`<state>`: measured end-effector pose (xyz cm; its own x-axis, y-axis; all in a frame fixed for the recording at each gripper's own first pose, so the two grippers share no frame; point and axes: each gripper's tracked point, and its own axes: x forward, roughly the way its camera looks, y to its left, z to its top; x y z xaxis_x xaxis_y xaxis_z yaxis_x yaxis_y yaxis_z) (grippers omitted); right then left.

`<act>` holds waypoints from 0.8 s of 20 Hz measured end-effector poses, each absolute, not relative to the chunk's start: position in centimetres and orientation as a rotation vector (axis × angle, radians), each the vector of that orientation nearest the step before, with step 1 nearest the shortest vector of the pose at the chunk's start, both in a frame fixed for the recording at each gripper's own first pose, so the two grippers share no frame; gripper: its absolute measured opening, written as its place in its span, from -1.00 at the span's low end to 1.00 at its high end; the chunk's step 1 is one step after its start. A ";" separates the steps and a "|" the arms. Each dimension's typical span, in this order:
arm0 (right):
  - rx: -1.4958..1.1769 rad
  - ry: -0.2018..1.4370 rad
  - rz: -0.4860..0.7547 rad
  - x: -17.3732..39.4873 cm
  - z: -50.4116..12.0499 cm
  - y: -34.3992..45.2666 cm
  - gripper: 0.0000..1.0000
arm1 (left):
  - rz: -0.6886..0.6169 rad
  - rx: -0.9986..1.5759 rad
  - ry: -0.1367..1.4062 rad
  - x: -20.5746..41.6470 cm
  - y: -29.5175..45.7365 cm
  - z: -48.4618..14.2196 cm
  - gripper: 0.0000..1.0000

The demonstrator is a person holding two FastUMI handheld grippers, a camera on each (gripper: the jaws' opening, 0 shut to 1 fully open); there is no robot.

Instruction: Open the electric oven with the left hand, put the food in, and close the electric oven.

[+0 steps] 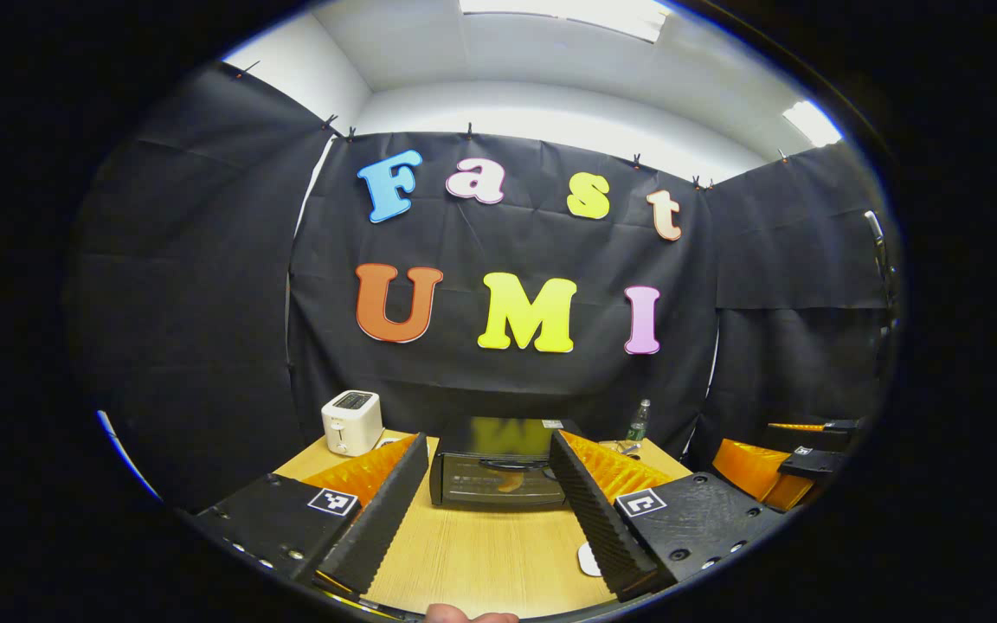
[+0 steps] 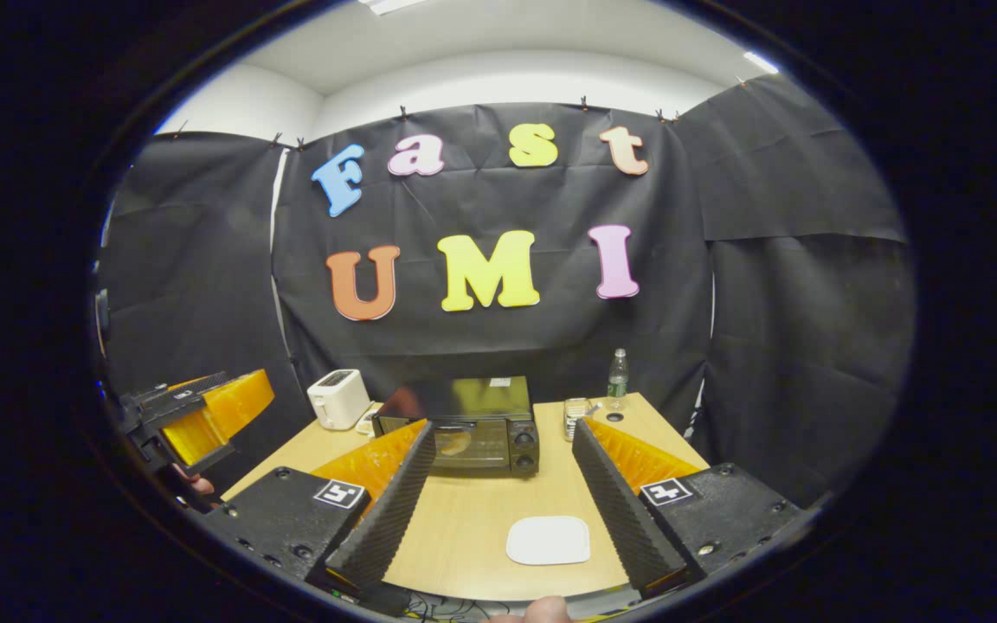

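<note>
Oven (image 2: 468, 433) sits at the table's (image 2: 481, 519) far edge, door shut, food possibly already inside behind the glass, hard to tell. Left gripper (image 1: 485, 484) and right gripper (image 2: 503, 484) both spread wide, empty. White plate (image 2: 548, 540) near front edge is bare. Likely task finished.

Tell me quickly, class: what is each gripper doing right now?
Left gripper: open, holding nothing, facing the closed electric oven.
Right gripper: open, holding nothing, above the white plate.
</note>
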<state>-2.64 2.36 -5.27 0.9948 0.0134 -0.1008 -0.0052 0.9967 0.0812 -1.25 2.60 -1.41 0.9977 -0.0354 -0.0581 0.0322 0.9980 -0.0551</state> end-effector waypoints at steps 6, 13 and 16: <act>0.090 0.094 0.025 -6.3 -5.7 -0.4 0.94 | 0.032 -0.053 0.053 -6.9 0.8 -1.0 0.85; 0.099 0.092 0.005 -10.8 -7.0 -3.5 0.94 | 0.021 -0.020 0.047 -11.3 -2.4 -1.2 0.84; 0.094 0.080 -0.030 -11.8 -6.8 -4.3 0.94 | 0.014 -0.015 0.048 -11.2 -2.4 -1.2 0.85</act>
<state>-11.85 -4.32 -6.80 0.9963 -0.0262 -0.0814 0.0337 0.9952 0.0922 -11.20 -2.38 -1.22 0.9988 0.0132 -0.0477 -0.0139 0.9998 -0.0149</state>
